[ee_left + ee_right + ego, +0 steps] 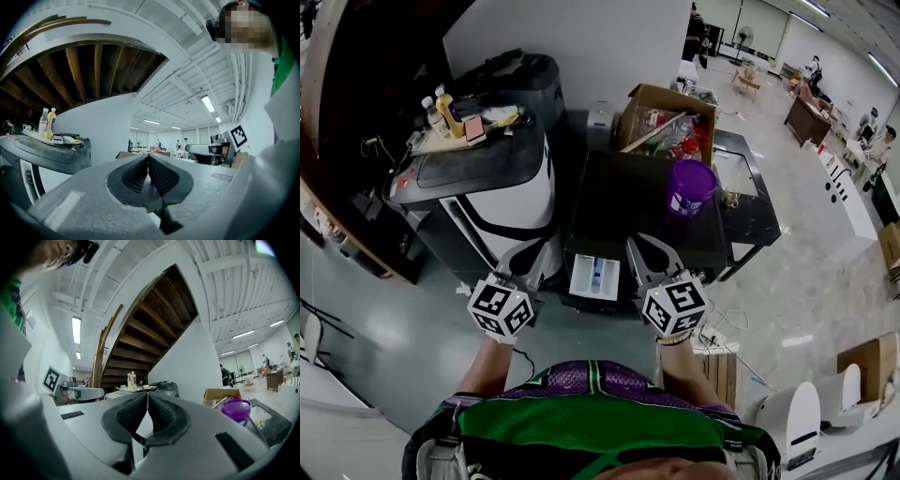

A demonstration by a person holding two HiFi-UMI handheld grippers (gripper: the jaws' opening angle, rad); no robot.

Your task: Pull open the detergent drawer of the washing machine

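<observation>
The pulled-out detergent drawer [594, 277] is flanked by the left hand-held gripper [534, 257] and the right hand-held gripper [636, 249], both closed on nothing.

Head view: black washing machine [628, 202] at centre. Its detergent drawer [594, 277], 6 o'clock, is white w/ blue inside. Purple tub [690, 186] at 2 o'clock, brown cardboard box [667, 101] at 1. At 10: white appliance [511, 202] w/ black trim, yellow bottle [448, 114]. Left gripper [148, 157] & right gripper [147, 395]: grey, black ribbed pads, b&w square-marker cubes. Person's top [591, 408], 6 o'clock: green & purple.
</observation>
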